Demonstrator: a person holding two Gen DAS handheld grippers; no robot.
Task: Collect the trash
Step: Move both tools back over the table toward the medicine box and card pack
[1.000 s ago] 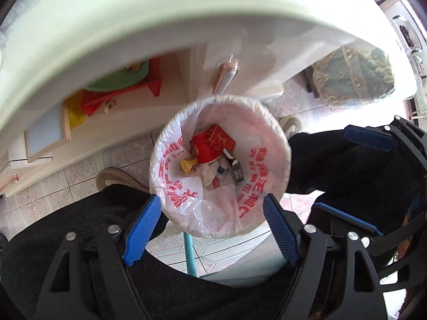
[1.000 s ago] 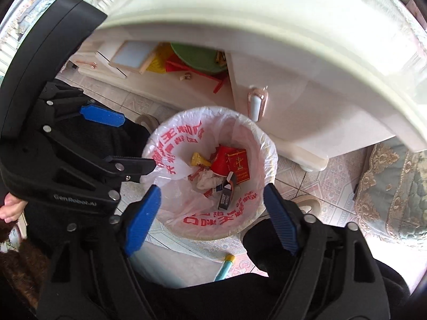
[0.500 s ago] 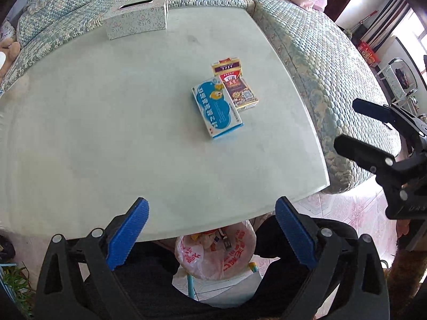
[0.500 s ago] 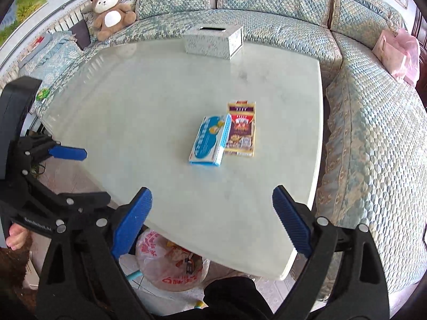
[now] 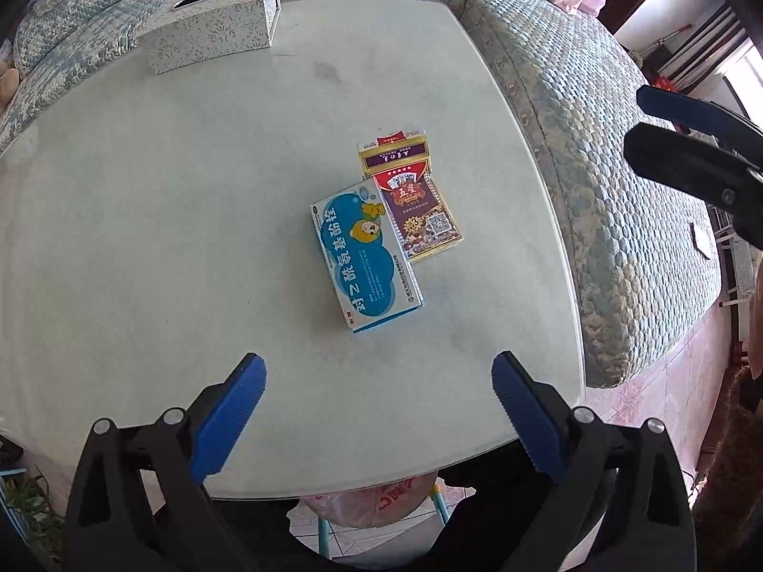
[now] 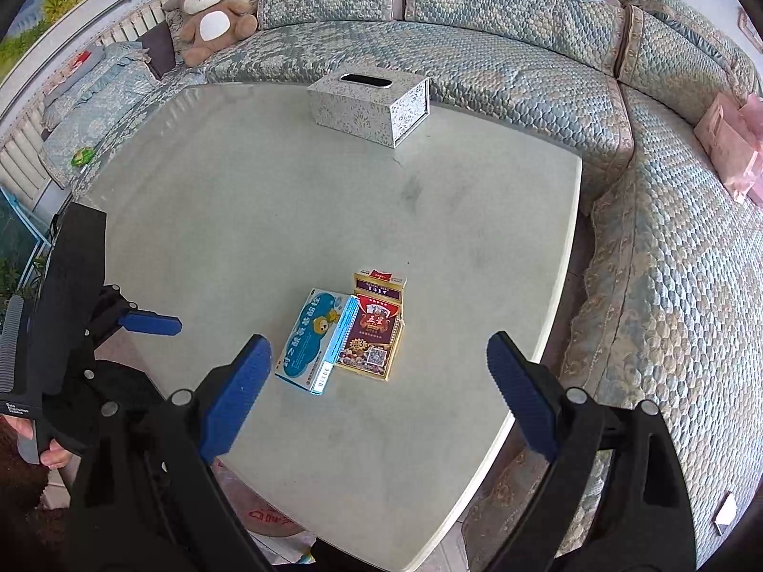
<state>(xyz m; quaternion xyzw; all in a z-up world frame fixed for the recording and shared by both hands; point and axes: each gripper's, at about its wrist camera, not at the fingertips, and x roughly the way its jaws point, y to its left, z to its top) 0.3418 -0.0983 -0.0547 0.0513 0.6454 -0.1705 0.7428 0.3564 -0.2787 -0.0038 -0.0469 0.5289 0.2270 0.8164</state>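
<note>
Pale table [image 5: 143, 238] fills both views; we see two boxes left on it, touching: a blue box [image 5: 365, 255] at centre and a red box [image 5: 415, 205] beside it. Our left gripper [image 5: 379, 403] and right gripper [image 6: 379, 386] hover spread and empty. At the bottom edge, the bin bag [image 5: 376, 503] already holds trash.

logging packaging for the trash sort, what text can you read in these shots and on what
"对乙酰氨基酚": blue and white cardboard medicine box.
"五星": red and gold playing-card box; its small print and QR code are unreadable.
Red print on the pink plastic bin bag: cut off, unreadable.
Patterned tissue box: no text.
</note>
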